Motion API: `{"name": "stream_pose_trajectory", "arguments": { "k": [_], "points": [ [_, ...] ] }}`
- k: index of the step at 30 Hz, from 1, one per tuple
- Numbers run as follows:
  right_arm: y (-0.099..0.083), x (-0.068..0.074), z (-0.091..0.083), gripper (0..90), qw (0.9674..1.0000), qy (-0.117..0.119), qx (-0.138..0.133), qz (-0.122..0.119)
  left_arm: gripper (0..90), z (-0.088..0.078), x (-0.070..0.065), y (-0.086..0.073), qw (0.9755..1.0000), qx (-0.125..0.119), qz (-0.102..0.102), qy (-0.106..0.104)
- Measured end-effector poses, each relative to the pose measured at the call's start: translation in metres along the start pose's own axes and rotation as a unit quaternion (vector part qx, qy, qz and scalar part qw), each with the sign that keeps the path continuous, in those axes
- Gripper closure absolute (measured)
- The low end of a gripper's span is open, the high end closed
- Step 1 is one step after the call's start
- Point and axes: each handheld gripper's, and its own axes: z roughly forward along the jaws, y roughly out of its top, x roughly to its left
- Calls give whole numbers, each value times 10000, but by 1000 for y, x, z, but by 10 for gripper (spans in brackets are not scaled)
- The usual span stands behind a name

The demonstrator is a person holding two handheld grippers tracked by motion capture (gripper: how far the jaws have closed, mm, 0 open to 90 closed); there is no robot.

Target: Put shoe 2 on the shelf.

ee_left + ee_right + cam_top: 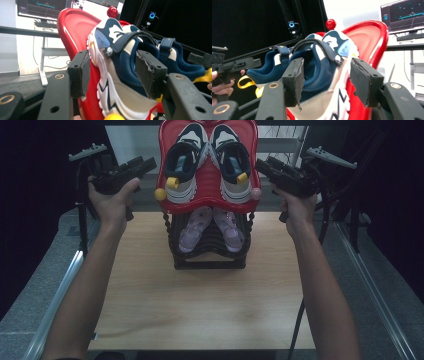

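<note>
Left claw point(150, 166) was released, jaws standing wide, pointing at the left navy-and-white sneaker point(182, 162) from the left side. In the left gripper view point(111, 75) that sneaker point(120, 62) sat between the jaws; pads didn't look pressed on it, small gaps on both sides.

Right claw point(261, 166) was released too, jaws spread, aimed at the right navy-and-white sneaker point(231, 162) from the right. In the right gripper view point(327, 77) the shoe point(322, 67) sat between the pads, no clear contact.

Both sneakers lay side by side on the red top tray point(210, 202) of a shoe rack, toes away from the person, heels with yellow pull tabs point(172, 182) toward the near edge. Tray was tilted, with small round knobs at the corners, one yellowish point(160, 194) and one pink point(256, 193).

Below it, a black lower tier point(210, 262) carried a pair of pale pink shoes point(210, 227). Rack stood at the far middle of the wooden worktop point(200, 305). Each hand point(112, 202) gripped its tool on either side of the rack, forearms coming in from the near edge.
</note>
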Motion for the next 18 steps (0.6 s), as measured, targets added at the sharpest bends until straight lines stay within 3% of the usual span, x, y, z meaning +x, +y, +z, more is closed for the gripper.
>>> {"name": "stream_pose_trajectory", "arguments": {
  "k": [8,12,18],
  "points": [
    [-16,-11,-18,455,9998,-150,99,-76,464,-8,8,-17,9998,211,12,26],
    [-25,-15,-25,455,9998,-143,95,-57,464,-13,10,-26,9993,322,166,113],
    [-40,-20,-32,452,9997,-147,195,-81,464,-19,13,-42,9990,402,157,95]
  ]
}}
